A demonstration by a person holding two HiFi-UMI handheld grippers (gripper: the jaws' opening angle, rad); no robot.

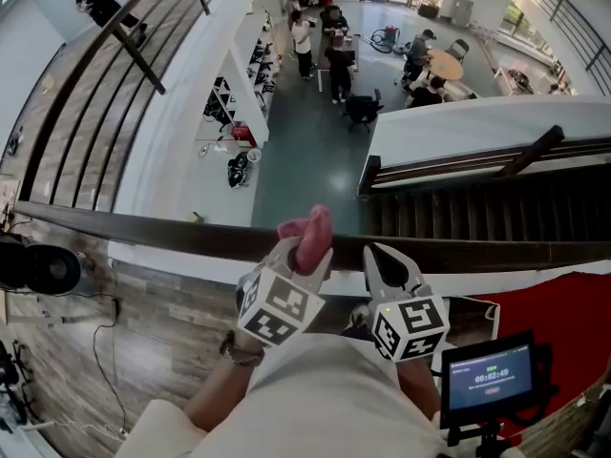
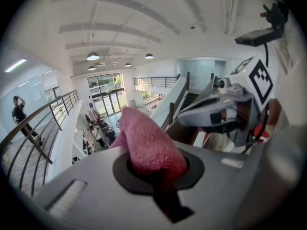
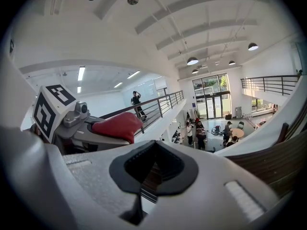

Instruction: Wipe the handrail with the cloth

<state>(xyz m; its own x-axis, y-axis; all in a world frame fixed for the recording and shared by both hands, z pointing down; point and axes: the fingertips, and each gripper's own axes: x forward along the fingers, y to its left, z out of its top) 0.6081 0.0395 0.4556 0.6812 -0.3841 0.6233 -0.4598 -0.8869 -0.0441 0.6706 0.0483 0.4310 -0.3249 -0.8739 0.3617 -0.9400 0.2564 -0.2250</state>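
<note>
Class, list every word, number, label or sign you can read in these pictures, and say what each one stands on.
"00:02:49", as best it reads, in pale digits on the small black-framed screen, lower right of the head view.
A smaller line under those digits: too blurred to read.
Black-and-white marker cubes: square patterns only, no letters.
Nothing else is legible.

Wood plank floor (image 1: 162,322) under my rig, running up to the dark handrail (image 1: 143,222). On it I see a thin black cable (image 1: 94,351) trailing at left, a red mat (image 1: 563,303) at right and a white sheet (image 1: 473,311) just beside the mat. Far below, a grey floor (image 1: 296,160) with people (image 1: 336,65) standing and a round table (image 1: 445,63)
</note>
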